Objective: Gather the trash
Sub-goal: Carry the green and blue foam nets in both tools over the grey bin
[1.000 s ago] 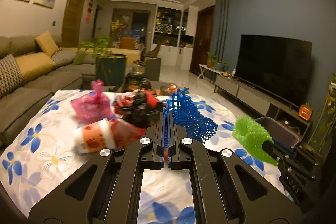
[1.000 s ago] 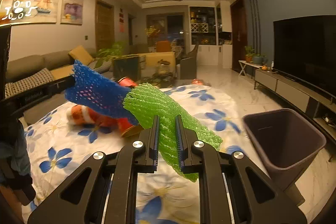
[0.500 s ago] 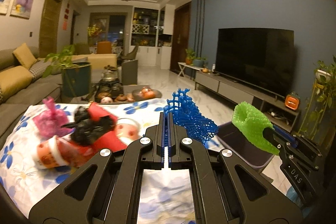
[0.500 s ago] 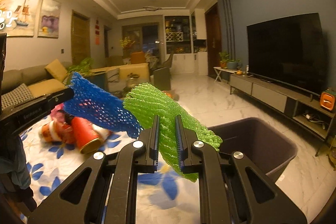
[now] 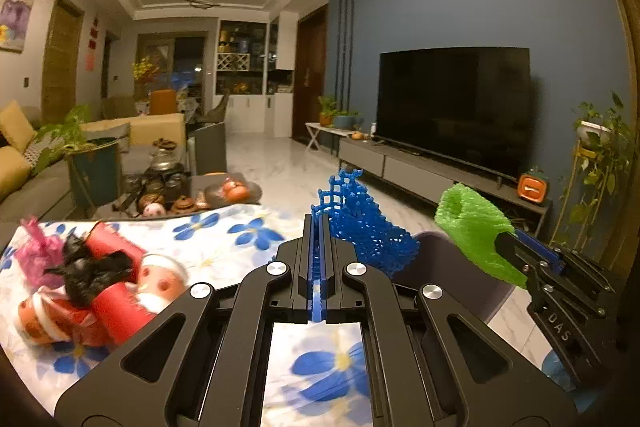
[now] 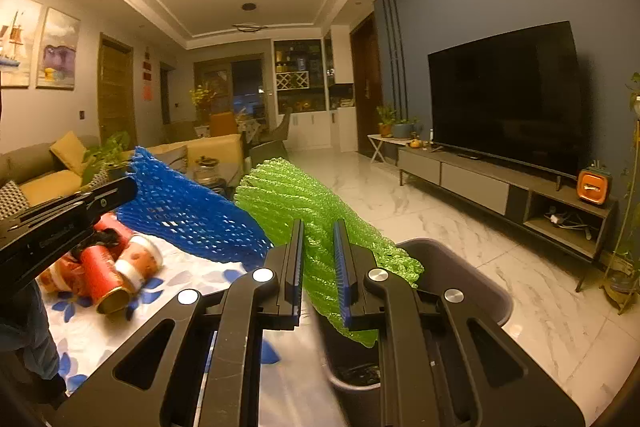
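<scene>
Fingers, left wrist view: we find the left gripper [image 5: 319,259] clamped tight on the blue foam net [image 5: 362,227], the two bars almost together with only a blue strip between them.
Blue net, axis: we note its long axis runs forward and to the right of the fingers, the ragged open end pointing up and away.
Change, left wrist view: a second ago we saw the flowered tabletop [image 5: 224,239] fill the ground ahead; now the dark bin [image 5: 452,279] sits just behind the net.
Remaining trash: red cups and a black bag [image 5: 92,267] lie on the tabletop at the left, with a pink bag [image 5: 36,255] beside them.
Fingers, right wrist view: we find the right gripper [image 6: 319,267] closed on the green foam net [image 6: 316,223], its bars set somewhat apart by the bulk of the foam.
Green net, axis: long axis runs from upper left down to lower right, the low end hanging above the bin [image 6: 472,279].
Change, right wrist view: the bin has come from far right to directly beneath the fingers.
Judgement: we take both nets to be at the drop point; release is the next step.
</scene>
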A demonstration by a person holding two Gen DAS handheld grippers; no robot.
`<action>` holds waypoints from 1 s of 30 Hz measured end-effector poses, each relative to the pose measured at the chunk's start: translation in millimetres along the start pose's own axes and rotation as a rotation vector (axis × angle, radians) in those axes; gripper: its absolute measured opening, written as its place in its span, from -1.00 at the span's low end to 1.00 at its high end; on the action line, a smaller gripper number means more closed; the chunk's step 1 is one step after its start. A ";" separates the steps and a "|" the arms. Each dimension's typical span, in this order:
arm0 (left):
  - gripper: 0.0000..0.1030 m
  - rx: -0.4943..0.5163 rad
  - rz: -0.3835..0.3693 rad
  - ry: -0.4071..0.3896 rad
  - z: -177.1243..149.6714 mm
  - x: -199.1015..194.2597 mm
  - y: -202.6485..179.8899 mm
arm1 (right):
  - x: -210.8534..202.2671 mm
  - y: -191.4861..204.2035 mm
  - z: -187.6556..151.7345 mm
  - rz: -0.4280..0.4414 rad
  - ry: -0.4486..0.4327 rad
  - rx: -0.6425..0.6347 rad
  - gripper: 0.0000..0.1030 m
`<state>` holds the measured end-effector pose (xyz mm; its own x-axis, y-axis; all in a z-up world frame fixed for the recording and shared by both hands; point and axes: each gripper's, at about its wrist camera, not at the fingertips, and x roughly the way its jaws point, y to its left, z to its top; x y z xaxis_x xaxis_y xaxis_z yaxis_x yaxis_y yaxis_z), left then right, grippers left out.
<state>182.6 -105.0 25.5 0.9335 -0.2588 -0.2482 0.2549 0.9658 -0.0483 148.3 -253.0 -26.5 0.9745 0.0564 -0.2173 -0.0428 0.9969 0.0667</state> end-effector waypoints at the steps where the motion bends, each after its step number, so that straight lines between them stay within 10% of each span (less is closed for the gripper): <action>1: -0.99 0.007 -0.007 -0.006 1.5 3.1 -5.2 | 1.3 -4.0 1.0 -0.006 0.000 0.003 -0.70; 30: -0.99 0.022 -0.096 0.060 -12.6 85.4 -66.1 | 36.4 -46.7 -0.4 -0.085 0.010 0.060 -0.70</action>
<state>242.3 -190.6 -4.6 0.8877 -0.3481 -0.3012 0.3486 0.9357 -0.0540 185.7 -297.6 -37.9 0.9717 -0.0279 -0.2344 0.0540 0.9929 0.1058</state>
